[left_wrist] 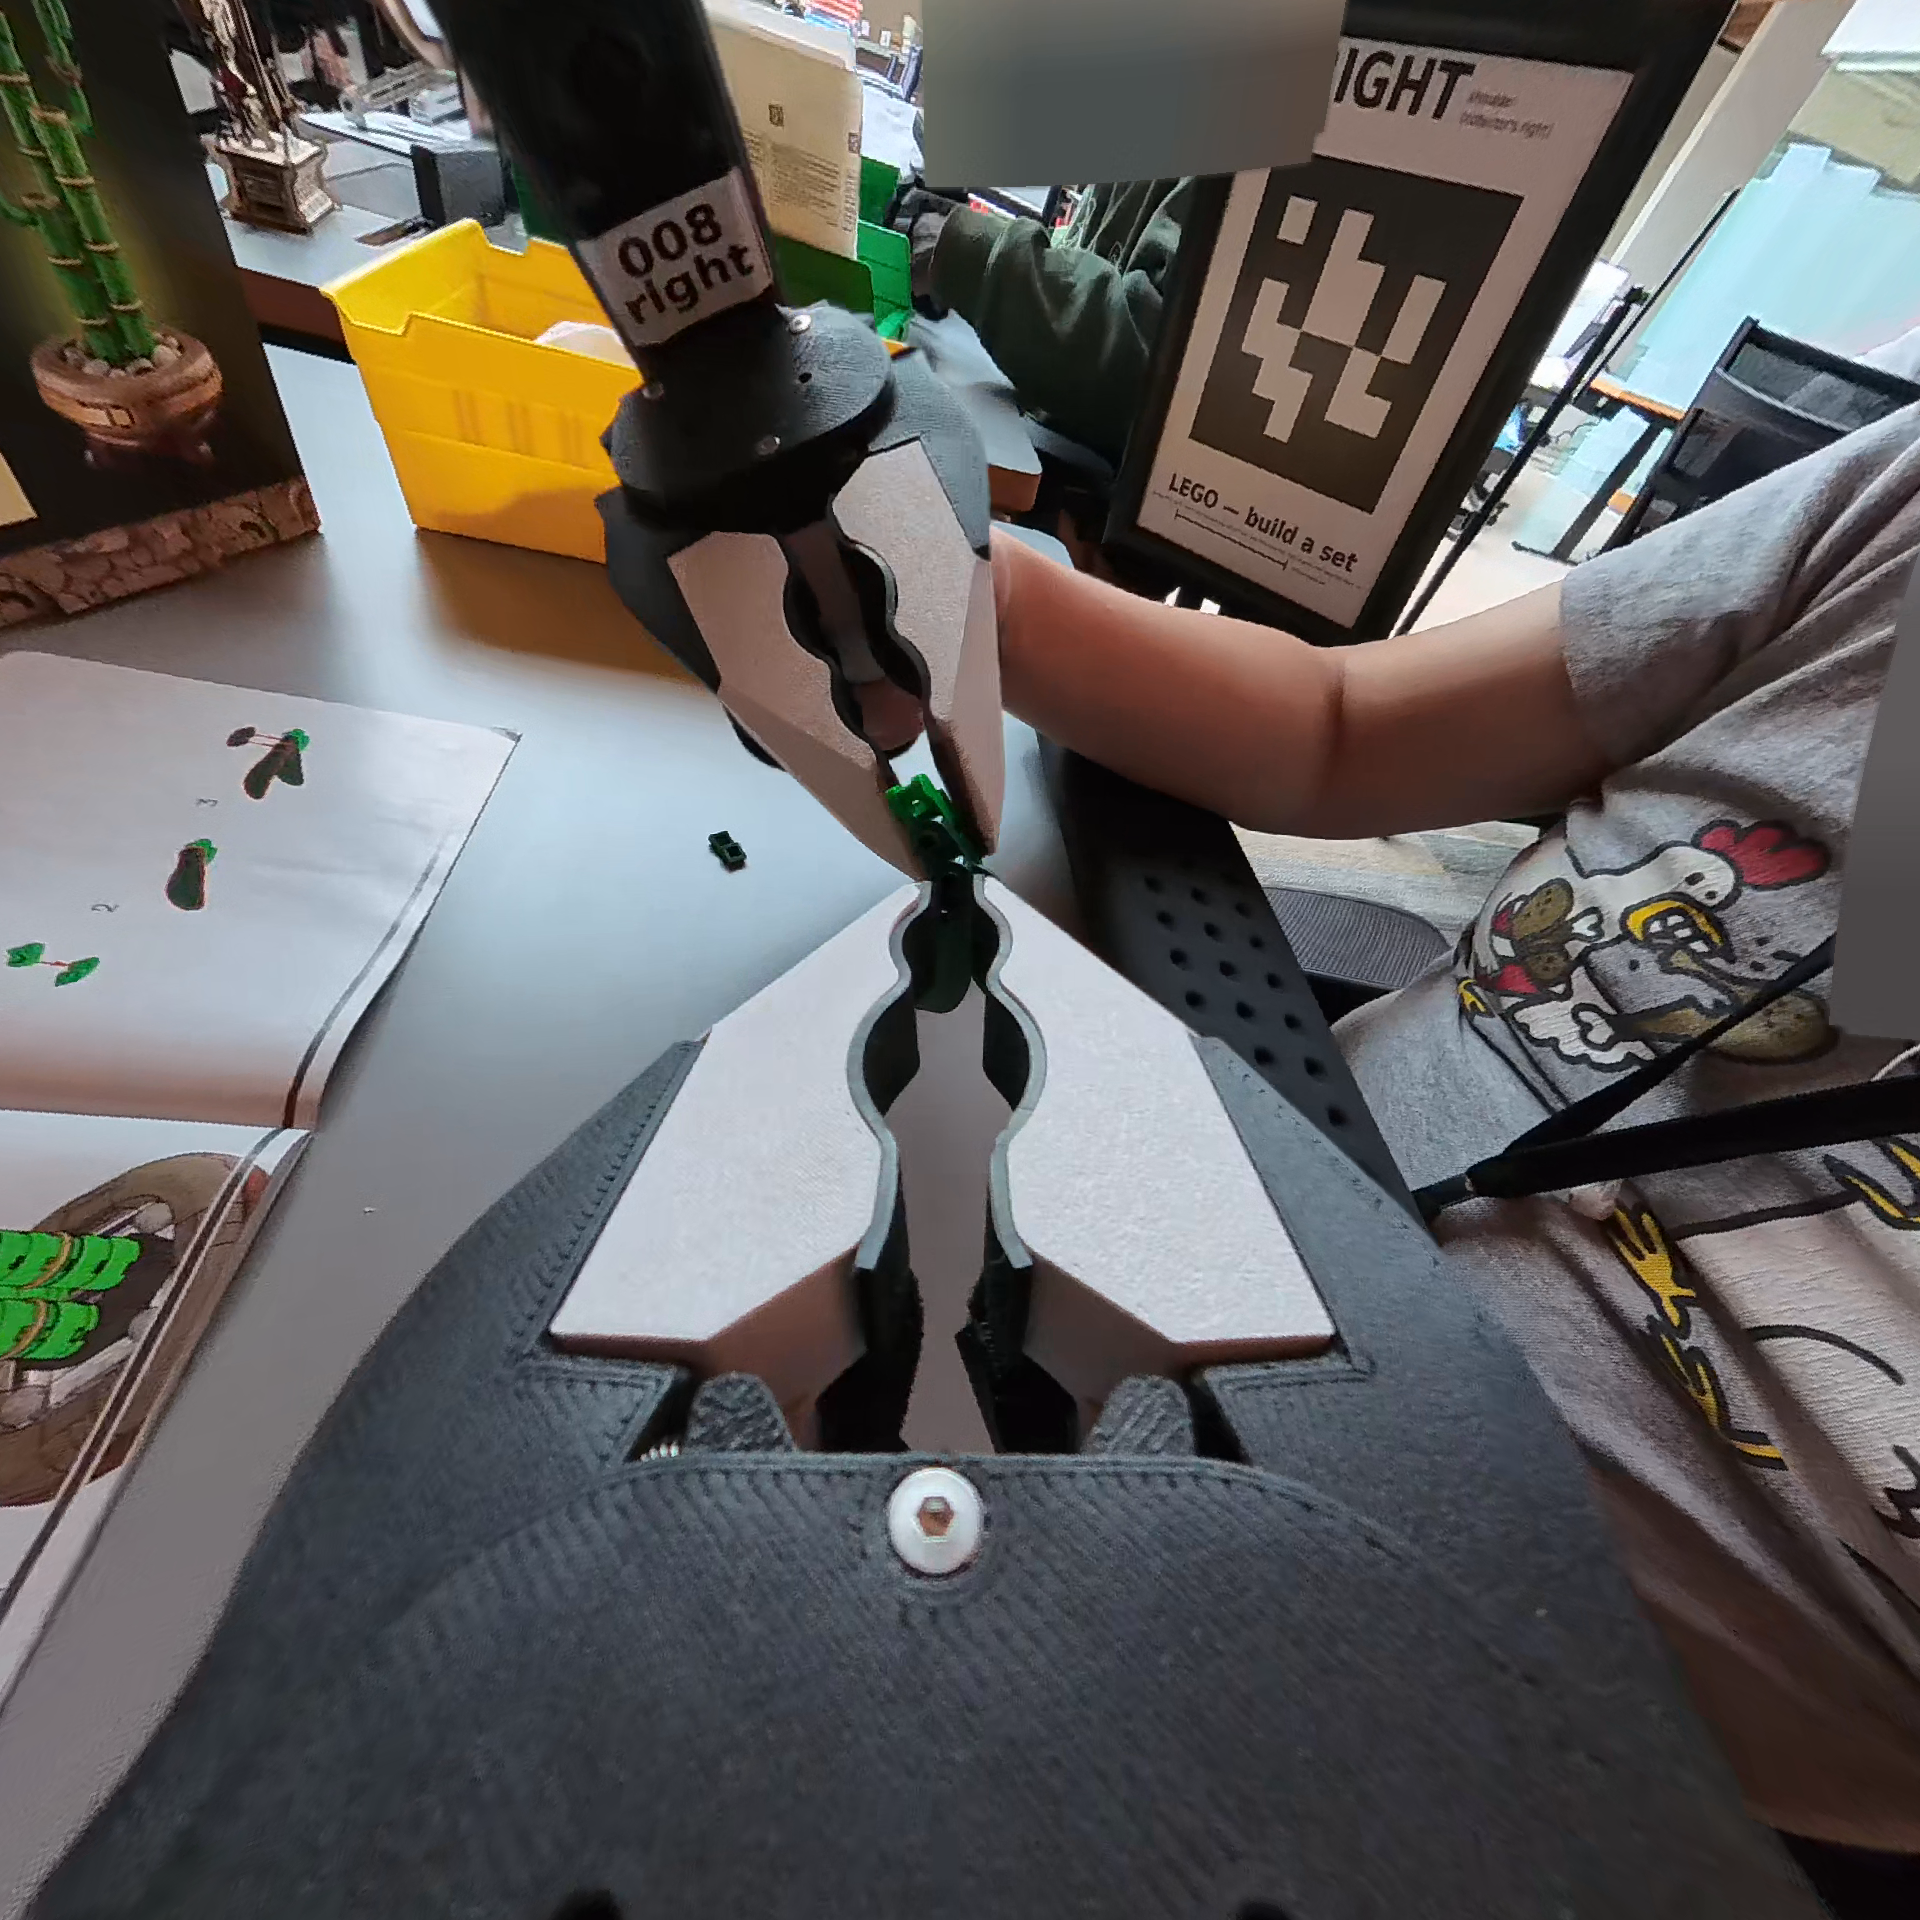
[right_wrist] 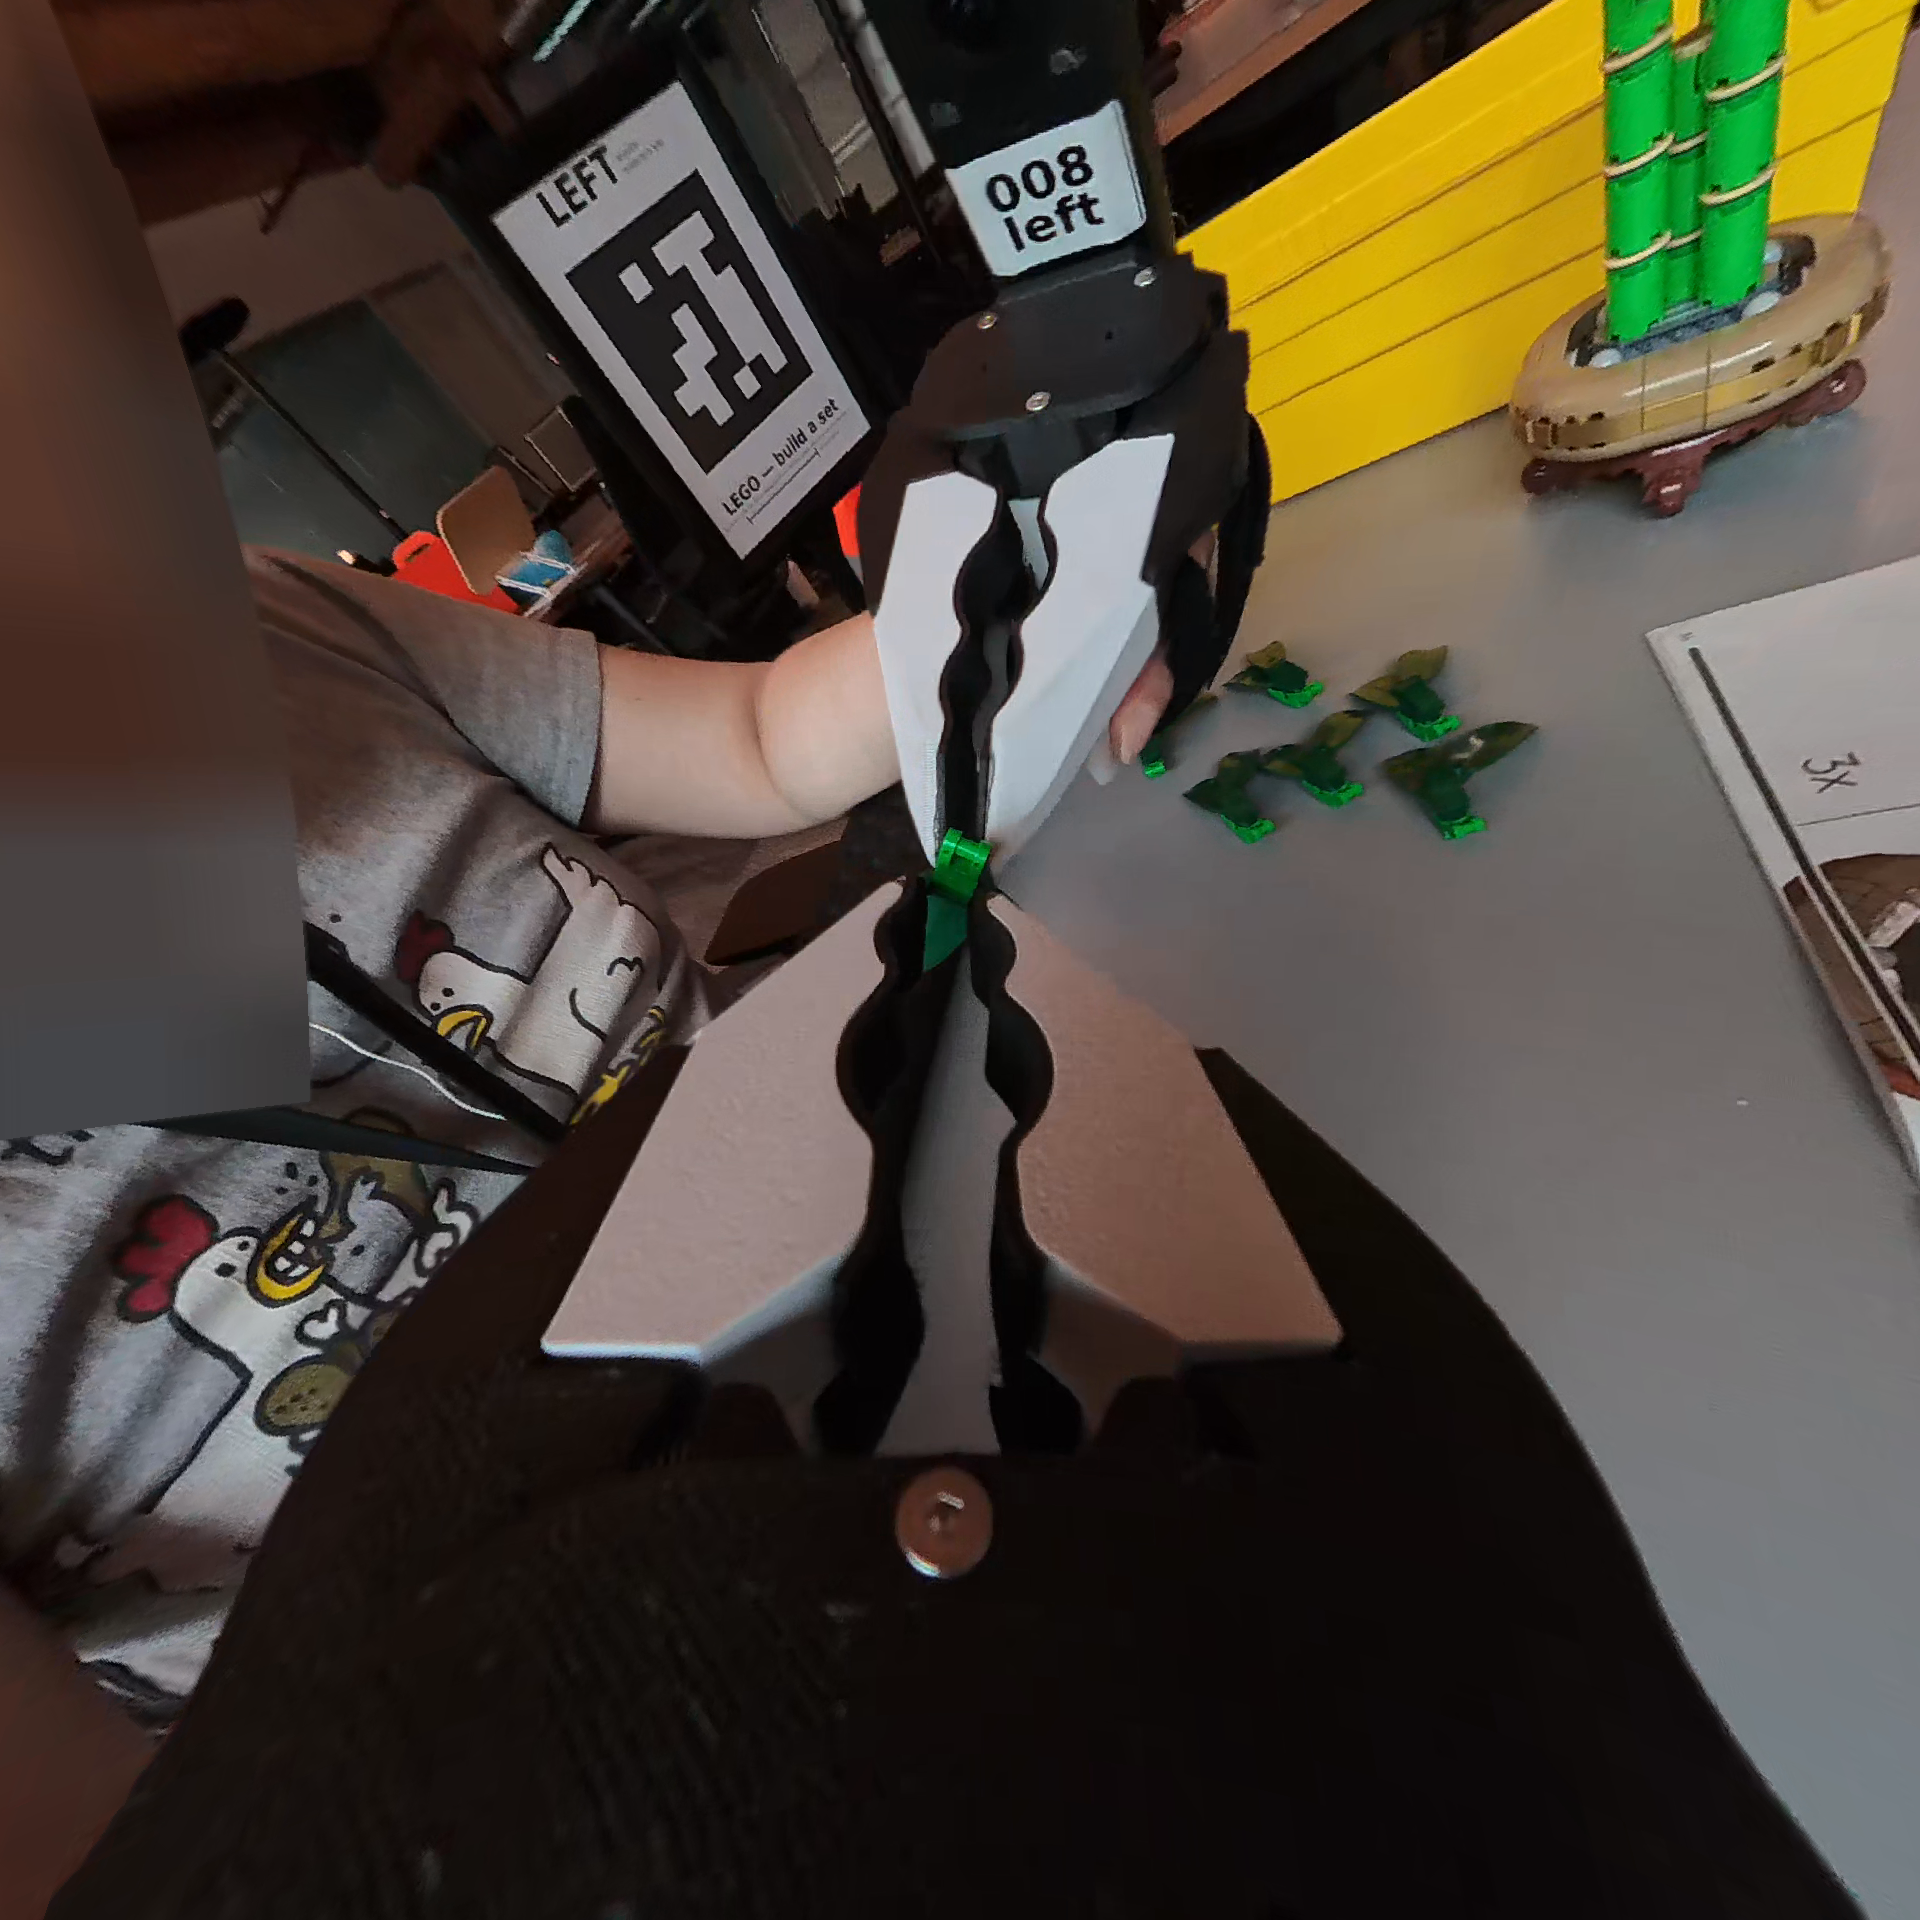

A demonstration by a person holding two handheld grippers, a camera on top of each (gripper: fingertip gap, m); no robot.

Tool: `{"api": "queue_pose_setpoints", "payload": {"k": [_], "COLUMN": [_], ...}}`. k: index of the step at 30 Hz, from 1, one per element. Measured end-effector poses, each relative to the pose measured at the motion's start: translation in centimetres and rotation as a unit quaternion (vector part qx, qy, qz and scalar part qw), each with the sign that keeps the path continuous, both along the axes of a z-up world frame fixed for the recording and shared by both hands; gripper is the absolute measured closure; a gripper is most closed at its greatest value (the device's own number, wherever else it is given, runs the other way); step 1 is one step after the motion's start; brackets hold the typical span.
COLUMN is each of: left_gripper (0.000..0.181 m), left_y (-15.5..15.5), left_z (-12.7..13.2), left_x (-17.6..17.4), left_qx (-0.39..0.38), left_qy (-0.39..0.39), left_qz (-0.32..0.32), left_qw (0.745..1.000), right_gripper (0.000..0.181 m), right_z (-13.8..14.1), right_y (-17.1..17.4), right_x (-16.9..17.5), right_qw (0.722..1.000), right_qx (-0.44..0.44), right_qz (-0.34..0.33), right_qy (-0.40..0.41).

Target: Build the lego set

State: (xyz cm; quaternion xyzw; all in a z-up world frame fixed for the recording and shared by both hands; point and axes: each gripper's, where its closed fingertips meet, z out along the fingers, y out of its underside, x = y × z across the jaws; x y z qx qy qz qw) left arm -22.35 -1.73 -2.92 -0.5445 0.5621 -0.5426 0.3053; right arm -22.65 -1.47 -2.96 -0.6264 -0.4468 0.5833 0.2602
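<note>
My left gripper (left_wrist: 943,896) is shut on a dark green leaf piece (left_wrist: 945,977). My right gripper (left_wrist: 940,836) comes down from above, shut on a bright green clip piece (left_wrist: 918,808). The two tips meet above the table's near edge, with the green pieces touching. In the right wrist view my right gripper (right_wrist: 951,899) holds a green piece (right_wrist: 941,932), and the left gripper (right_wrist: 956,831) points down onto a bright green stud (right_wrist: 962,856). How the pieces join is hidden by the fingers.
Several finished leaf assemblies (right_wrist: 1330,748) lie on the grey table (right_wrist: 1455,1039). A bamboo model (right_wrist: 1694,312), a yellow bin (left_wrist: 468,416) and the open instruction booklet (left_wrist: 208,883) are there too. A loose dark piece (left_wrist: 727,850) lies near the booklet. The person's torso (left_wrist: 1662,1143) is close. The grippers are tip to tip, or close to it. The bamboo model (right_wrist: 1694,312) is about 35 cm from both grippers' fingertips.
</note>
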Motion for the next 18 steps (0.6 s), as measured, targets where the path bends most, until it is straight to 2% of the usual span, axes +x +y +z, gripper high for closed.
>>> {"api": "queue_pose_setpoints", "payload": {"k": [8, 10, 12, 13, 16, 18], "left_gripper": [0.178, 0.171, 0.142, 0.137, 0.133, 0.135], "left_y": [0.3, 0.0, -0.1, -0.2, -0.9, -2.4], "left_z": [-0.1, 1.3, 3.3, 3.9, 4.5, 5.0], "left_x": [0.1, 0.0, -0.4, -0.6, -0.8, -0.6], "left_qx": [-0.046, -0.076, -0.134, -0.16, -0.208, -0.248], "left_qy": [-0.001, -0.041, -0.086, -0.101, -0.123, -0.136], "left_qz": [-0.002, -0.012, -0.03, -0.041, -0.08, -0.131], "left_qw": [0.999, 0.996, 0.987, 0.981, 0.967, 0.95], "right_gripper": [0.175, 0.175, 0.175, 0.175, 0.175, 0.175], "right_z": [-0.3, 0.8, 2.8, 3.6, 5.6, 6.6], "right_y": [0.1, 0.2, -0.5, -1.0, -3.0, -4.2], "right_x": [0.1, 0.2, 0.4, 0.4, 0.4, 0.4], "right_qw": [0.999, 0.999, 0.995, 0.992, 0.976, 0.961], "right_qx": [0.033, 0.038, 0.062, 0.077, 0.136, 0.174], "right_qz": [-0.008, -0.01, 0.001, 0.007, 0.035, 0.052], "right_qy": [-0.007, 0.024, 0.08, 0.103, 0.163, 0.207]}}
